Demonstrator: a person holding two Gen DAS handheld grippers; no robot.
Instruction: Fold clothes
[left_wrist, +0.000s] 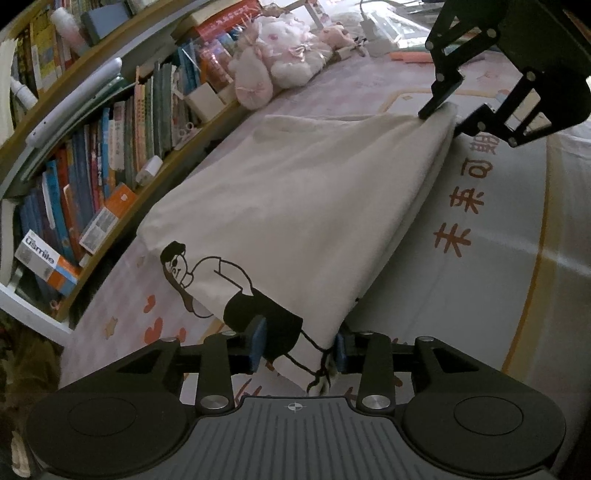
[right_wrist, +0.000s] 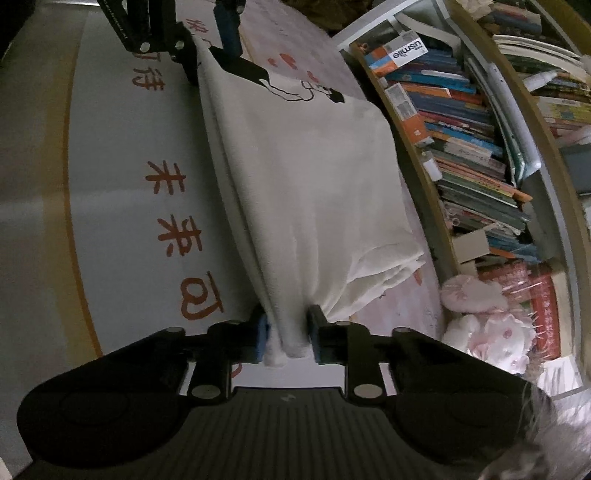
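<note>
**Left and right wrist views, mid-fold.** The left tool (left_wrist: 300, 347) fills the foreground of its own view, and the right tool (right_wrist: 288, 339) does the same in the other. They face each other along the bed (left_wrist: 498, 240), whose printed cover carries the work.

A cream T-shirt (left_wrist: 295, 192) with a black line-drawn figure lies on the bed, beside the bookshelf (left_wrist: 92, 177). It is doubled lengthwise, and its long folded edge runs as a raised ridge from one tool to the other.

*Step in hand:* the lengthwise fold appears to have just been laid, with each tool at one end of the folded edge.

*Next move:* judged from the layout, both ends need letting go cleanly so that the layers stay stacked. One short end then needs a fresh grasp through all layers, so it can be carried over to the other end. Slack layers at the sleeve end could slip apart.

*Left tool:* the jaws stand part-way apart. The printed hem corner hangs loosely between the pads (left_wrist: 258, 343) and does not look pinched, so this end appears released.

*Right tool:* the jaws are much narrower. A bunched wad of the shirt's layers fills the gap, and the cloth rises to meet the fingers, so this end appears grasped.
</note>
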